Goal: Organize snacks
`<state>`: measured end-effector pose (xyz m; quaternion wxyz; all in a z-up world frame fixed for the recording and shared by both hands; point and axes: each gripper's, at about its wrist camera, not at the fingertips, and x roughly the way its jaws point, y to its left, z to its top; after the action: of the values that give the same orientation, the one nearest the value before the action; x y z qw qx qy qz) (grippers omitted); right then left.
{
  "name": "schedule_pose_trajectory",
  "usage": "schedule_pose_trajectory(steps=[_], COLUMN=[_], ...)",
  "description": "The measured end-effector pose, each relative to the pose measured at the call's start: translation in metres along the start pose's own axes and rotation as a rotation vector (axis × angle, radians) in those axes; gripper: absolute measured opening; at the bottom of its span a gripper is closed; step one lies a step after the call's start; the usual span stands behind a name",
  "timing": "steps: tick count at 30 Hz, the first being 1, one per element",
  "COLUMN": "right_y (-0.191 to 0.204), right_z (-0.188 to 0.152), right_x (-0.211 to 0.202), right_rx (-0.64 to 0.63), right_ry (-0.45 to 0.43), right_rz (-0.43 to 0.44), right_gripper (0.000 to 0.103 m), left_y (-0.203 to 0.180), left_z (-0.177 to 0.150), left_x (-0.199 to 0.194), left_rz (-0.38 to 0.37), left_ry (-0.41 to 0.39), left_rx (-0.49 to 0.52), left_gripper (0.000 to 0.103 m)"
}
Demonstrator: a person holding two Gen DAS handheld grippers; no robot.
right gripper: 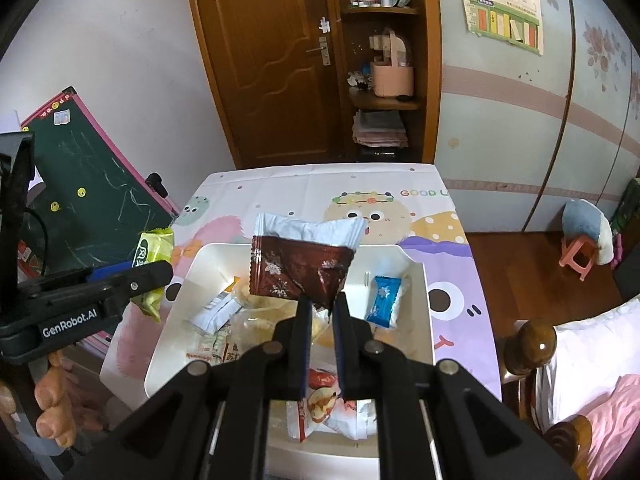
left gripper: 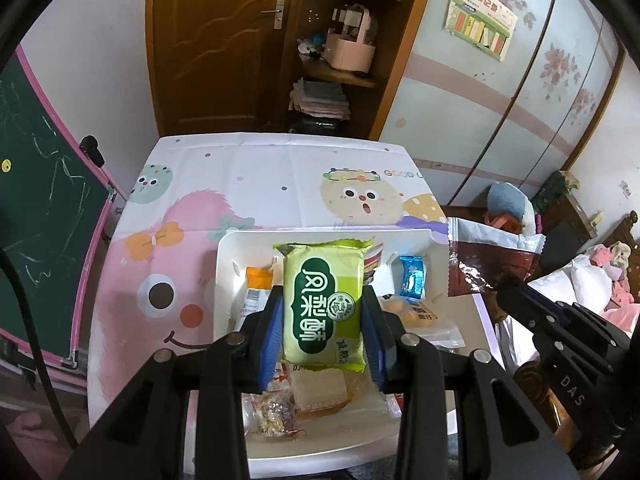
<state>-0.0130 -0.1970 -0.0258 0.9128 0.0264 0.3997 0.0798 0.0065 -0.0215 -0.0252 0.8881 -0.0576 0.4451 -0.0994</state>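
My left gripper [left gripper: 323, 300] is shut on a green snack packet [left gripper: 323, 304] and holds it upright above the white tray [left gripper: 236, 240]. My right gripper [right gripper: 322, 304] is shut on the bottom corner of a dark red and silver snack wrapper [right gripper: 298, 268], which hangs over the same tray [right gripper: 416, 276]. In the left wrist view that wrapper [left gripper: 486, 264] shows at the right, pinched by the right gripper [left gripper: 505, 286]. The right wrist view shows the left gripper [right gripper: 158, 270] at the left with the green packet [right gripper: 154, 256].
The tray holds several loose snacks, among them a blue packet [right gripper: 383, 300] and an orange-and-white one [left gripper: 256, 284]. It sits on a table with a cartoon cloth [left gripper: 192, 184]. A green chalkboard [left gripper: 36, 184] leans at the left; a bed [right gripper: 588, 360] is at the right.
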Motion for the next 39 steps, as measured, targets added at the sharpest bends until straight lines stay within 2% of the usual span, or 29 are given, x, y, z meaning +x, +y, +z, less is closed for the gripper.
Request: schedule_pose_trajectory(steps=[4,8,9,11,13,14,16,17,24,29,34,39], right_y=[0.001,0.003,0.004,0.006,0.009,0.010,0.011,0.012,0.018,0.017,0.016,0.022], right_z=[0.000,-0.001,0.000,0.000,-0.001,-0.002,-0.003,-0.004,-0.007,-0.008,-0.013,-0.017], right_x=[0.003,0.007,0.008,0.008,0.008,0.007,0.005,0.004,-0.004,-0.009,-0.018,-0.023], right_rx=[0.003,0.007,0.005,0.000,0.002,0.004,0.008,0.010,0.004,0.034,0.074,0.073], right_ry=[0.013,0.025,0.026,0.032,0.040,0.039,0.033,0.025,0.005,-0.002,-0.021,-0.026], right_rz=[-0.002,-0.002,-0.003,-0.009,0.001,0.006,0.006,0.005,-0.005,-0.014,-0.014,-0.017], right_gripper=[0.012,0.014,0.014,0.014,0.024,0.028,0.047,0.049,0.051,0.053,0.066,0.068], left_y=[-0.003,-0.005,-0.006,-0.006,-0.007,-0.007,-0.008,-0.007,-0.003,0.002,0.007,0.010], left_z=[0.000,-0.002,-0.002,-0.003,-0.004,-0.004,-0.005,-0.005,-0.010,-0.017,-0.025,-0.030], left_x=[0.002,0.000,-0.002,-0.005,-0.010,-0.012,-0.015,-0.016,-0.014,-0.021,-0.034,-0.046], left_rz=[0.026,0.049,0.056,0.071,0.098,0.112,0.128,0.129,0.140,0.154,0.161,0.160], left_ry=[0.004,-0.011,-0.016,-0.033,-0.061,-0.074,-0.084,-0.082,-0.054,-0.064,-0.078,-0.085], left_rx=[0.004,0.019,0.023,0.023,0.026,0.029,0.038,0.038,0.026,0.019,0.009,-0.006], left_gripper=[0.035,0.041,0.045,0.070,0.085,0.086,0.087,0.087,0.088,0.095,0.101,0.102])
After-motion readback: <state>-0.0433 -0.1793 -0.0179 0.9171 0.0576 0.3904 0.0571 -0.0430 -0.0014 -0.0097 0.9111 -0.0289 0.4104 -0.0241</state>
